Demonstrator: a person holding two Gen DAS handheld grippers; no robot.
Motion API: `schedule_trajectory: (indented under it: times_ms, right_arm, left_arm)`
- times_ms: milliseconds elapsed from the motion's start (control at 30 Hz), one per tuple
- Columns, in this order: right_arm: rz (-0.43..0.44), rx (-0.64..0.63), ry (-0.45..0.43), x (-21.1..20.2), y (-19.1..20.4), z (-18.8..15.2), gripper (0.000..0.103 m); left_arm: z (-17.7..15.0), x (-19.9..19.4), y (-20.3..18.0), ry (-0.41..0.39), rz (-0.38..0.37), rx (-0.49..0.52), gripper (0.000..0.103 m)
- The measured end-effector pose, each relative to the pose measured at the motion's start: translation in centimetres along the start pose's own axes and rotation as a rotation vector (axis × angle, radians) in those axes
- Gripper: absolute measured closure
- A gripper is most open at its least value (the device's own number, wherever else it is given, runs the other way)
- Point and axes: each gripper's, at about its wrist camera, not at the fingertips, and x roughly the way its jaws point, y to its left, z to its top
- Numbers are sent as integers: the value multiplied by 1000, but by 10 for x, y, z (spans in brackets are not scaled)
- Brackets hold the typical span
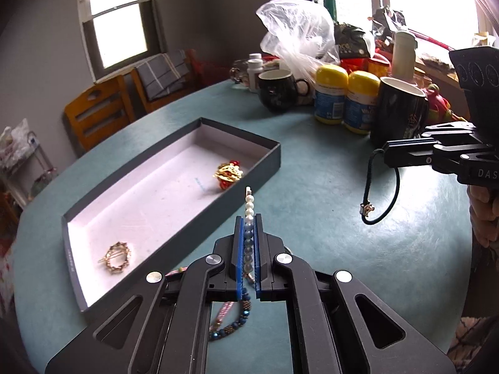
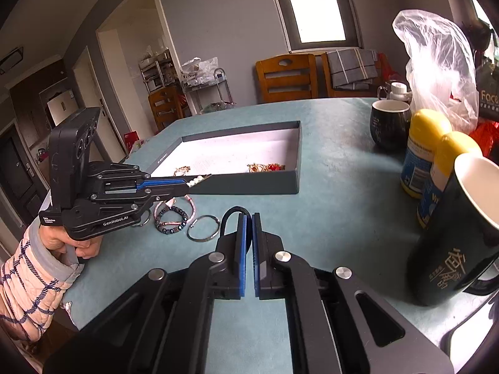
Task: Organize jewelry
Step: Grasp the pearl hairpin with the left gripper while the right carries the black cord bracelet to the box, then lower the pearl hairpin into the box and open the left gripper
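Note:
My left gripper (image 1: 248,218) is shut on a pearl hair clip (image 1: 249,205), whose tip pokes out ahead of the blue pads, just short of the dark box (image 1: 274,159). In the right wrist view the left gripper (image 2: 187,183) and the pearl hair clip (image 2: 198,180) hover at the box's (image 2: 249,184) near wall. My right gripper (image 1: 385,152) is shut on a dark hair tie (image 1: 396,193) with a small charm, hanging above the table. Only a loop of the hair tie (image 2: 232,212) shows beside the right gripper (image 2: 249,218). A gold-red ornament (image 1: 227,173) and a gold ring brooch (image 1: 118,257) lie in the box.
Beaded bracelets (image 2: 171,218) and a metal ring (image 2: 204,228) lie on the teal table (image 2: 327,187) in front of the box. Black mugs (image 1: 400,112), yellow-capped bottles (image 1: 330,93) and a plastic bag (image 1: 296,31) crowd the far right. Wooden chairs (image 2: 285,78) stand behind.

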Motion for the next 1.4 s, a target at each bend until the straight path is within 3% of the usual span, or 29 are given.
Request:
schedule_trajectory:
  times_ms: [200, 433, 600, 833, 1033, 1400]
  right_arm:
    - [-5, -42, -24, 12, 8, 29, 100]
    - [-12, -65, -34, 56, 11, 69, 100]
    - [-13, -23, -26, 101, 1, 97, 100]
    - [-29, 55, -17, 157, -20, 126, 100]
    - [-74, 95, 20, 191, -42, 129, 100]
    - [-103, 78, 108, 219, -47, 116, 97]
  left_arm:
    - [3, -14, 42, -39, 56, -115, 97]
    - [13, -9, 73, -56, 110, -193, 97]
    - [24, 12, 94, -57, 136, -261, 97]
    - [29, 53, 129, 9, 200, -371, 97]
    - [24, 81, 147, 85, 247, -430, 97]
    - [16, 90, 151, 150, 221, -457, 97]
